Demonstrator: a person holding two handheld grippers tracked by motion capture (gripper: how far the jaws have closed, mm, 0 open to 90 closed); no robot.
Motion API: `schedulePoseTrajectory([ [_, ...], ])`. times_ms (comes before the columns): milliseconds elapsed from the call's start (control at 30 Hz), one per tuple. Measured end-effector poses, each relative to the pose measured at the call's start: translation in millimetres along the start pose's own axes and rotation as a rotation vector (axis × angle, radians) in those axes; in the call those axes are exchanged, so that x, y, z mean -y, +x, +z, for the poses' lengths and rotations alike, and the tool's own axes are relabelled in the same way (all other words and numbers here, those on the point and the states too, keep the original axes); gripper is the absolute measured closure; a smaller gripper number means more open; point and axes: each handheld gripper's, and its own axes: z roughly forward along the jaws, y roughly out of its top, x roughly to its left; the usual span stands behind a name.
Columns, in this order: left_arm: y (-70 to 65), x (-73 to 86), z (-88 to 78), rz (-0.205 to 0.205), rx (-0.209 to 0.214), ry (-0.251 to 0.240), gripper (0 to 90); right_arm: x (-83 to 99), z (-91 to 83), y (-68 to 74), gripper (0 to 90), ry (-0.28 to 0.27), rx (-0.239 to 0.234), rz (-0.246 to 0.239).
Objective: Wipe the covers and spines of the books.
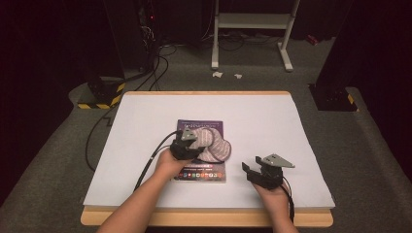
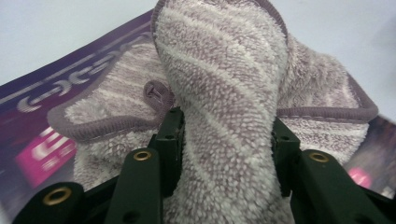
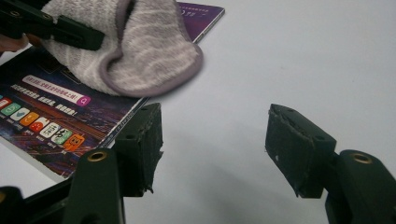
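table [image 1: 145, 145] white-topped, magazine [image 1: 214, 175] lying flat at its centre, striped terry cloth [image 1: 214, 143] bunched on the magazine's upper half, spilling past its 3 o'clock edge

left gripper [image 1: 187, 145] clenched on a thick fold of the cloth [image 2: 224, 93], pile bulging up between the jaws, rest of it draped on the cover [image 2: 42, 154]

right gripper [image 3: 215, 149] released, jaws wide with nothing between them, resting on bare table at 4 o'clock of the magazine [image 3: 51, 126]

looks like wiping the cover. my take: keep the fold pinched deep so it doesn't slip, drag low and flat, short strokes toward 6 o'clock. magazine is loose and will likely slide, so pin its 3 o'clock corner with the right one first
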Motion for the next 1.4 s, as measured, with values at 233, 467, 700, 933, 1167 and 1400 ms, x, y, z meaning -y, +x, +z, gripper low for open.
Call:
schedulePoseTrajectory([
  [233, 24.4, 20.1, -25.2, -0.031, -0.057, 0.003, 58.3, 0.7, 0.3, -0.8, 36.9, 0.002, 0.004, 0.001],
  [467, 47.0, 34.5, -47.3, -0.049, -0.11, 0.021, 58.3, 1.1, 2.0, 0.7, 36.9, 0.01, 0.007, 0.001],
  [700, 50.0, 37.1, -55.2, -0.056, -0.127, 0.015, 58.3, 2.1, 4.3, 0.9, 36.9, 0.017, 0.006, 0.0],
  [933, 34.3, 29.9, -45.0, -0.017, -0.107, 0.021, 58.3, 2.1, 4.0, 0.7, 36.9, 0.016, 0.005, 0.002],
  [1167, 21.6, 17.9, -29.7, 0.005, -0.107, 0.033, 58.2, 1.8, 3.6, -0.2, 36.9, 0.012, 0.002, 0.006],
  [1400, -1.9, 1.8, -6.3, 0.024, -0.043, 0.018, 58.3, 1.4, 1.9, -1.4, 36.9, 0.005, 0.002, 0.008],
])
